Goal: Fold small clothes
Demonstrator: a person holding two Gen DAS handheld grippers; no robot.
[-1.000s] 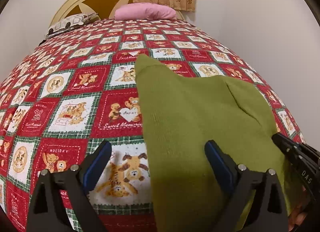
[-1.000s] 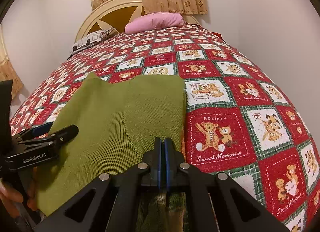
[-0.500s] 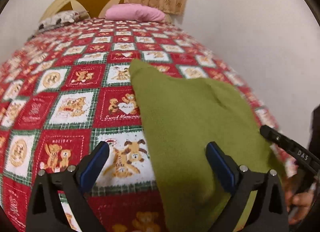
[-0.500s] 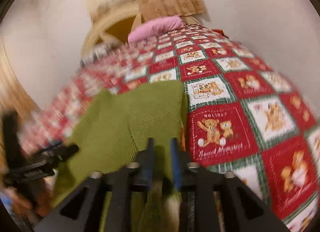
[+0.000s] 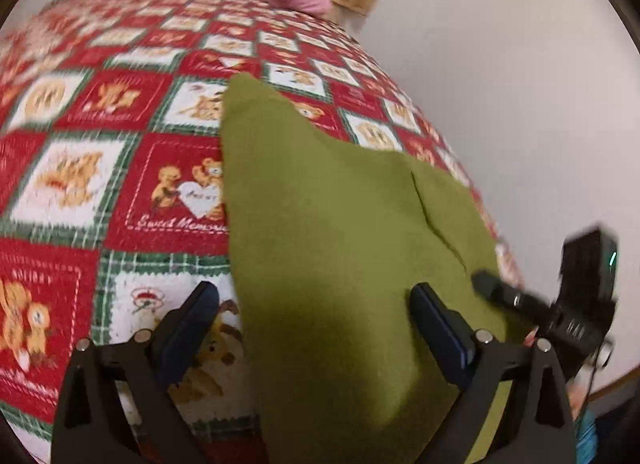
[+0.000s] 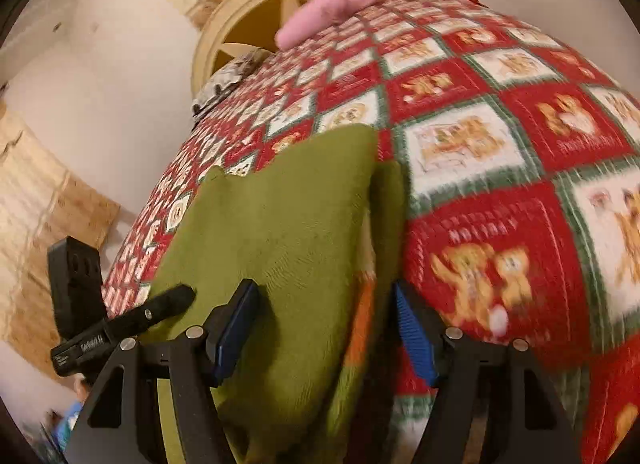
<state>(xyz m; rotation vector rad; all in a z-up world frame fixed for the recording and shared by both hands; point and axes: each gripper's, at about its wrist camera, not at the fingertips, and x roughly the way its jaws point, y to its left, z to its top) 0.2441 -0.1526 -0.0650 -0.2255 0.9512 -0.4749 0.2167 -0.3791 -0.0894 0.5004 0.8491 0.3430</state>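
Observation:
A green knitted garment [image 5: 340,224] lies folded on the bed, one flap laid over its right part. My left gripper [image 5: 316,304] hovers open over the garment's near left edge, its left pad above the bedspread and its right pad above the cloth. My right gripper [image 6: 322,304] has its jaws opening; the garment's [image 6: 280,224] folded right edge lies between them, and the pads do not press on it. An orange patch [image 6: 360,328] shows under that fold. Each gripper appears at the edge of the other's view.
The bed carries a red, white and green teddy-bear bedspread [image 5: 120,184]. A pink pillow [image 6: 332,8] and a patterned pillow [image 6: 224,80] lie by the cream headboard [image 6: 248,24]. A white wall [image 5: 520,104] runs along the bed's right side; a beige curtain [image 6: 40,204] hangs left.
My right gripper was shut on the garment's edge and has let go, its jaws now apart. Both views have rolled and shifted. The left gripper stays open.

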